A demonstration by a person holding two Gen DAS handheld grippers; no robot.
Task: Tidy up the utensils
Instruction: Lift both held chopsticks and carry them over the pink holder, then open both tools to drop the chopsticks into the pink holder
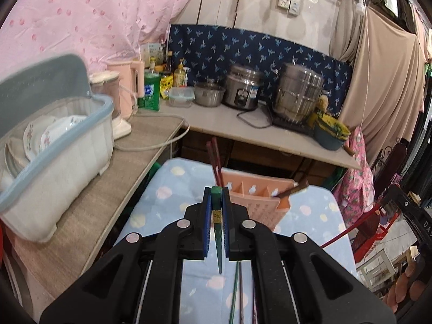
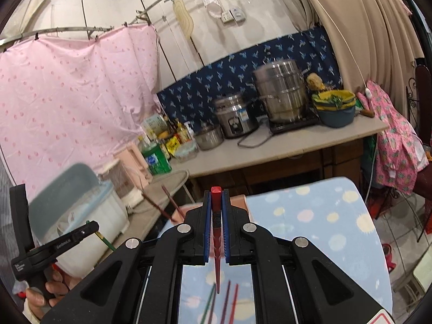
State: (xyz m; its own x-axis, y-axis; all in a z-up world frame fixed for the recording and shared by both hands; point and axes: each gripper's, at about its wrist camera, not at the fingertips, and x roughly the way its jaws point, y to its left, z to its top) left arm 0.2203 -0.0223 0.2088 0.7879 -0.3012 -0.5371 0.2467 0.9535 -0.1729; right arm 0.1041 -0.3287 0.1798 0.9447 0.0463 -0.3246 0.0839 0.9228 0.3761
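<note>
Green chopstick (image 1: pixel 216 216) and red chopstick (image 2: pixel 216 216) are pinched by the left gripper (image 1: pixel 216 202) and right gripper (image 2: pixel 216 202).
Each is held thick end up, for dropping into the pink holder (image 1: pixel 259 197) at the far edge.

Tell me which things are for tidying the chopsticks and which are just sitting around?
For the job: green chopstick in the left hand-held gripper; red chopstick in the right hand-held gripper; pink holder; loose chopsticks.

Just sitting: rice cooker, steamer pot, dish bin, green bottle.
</note>
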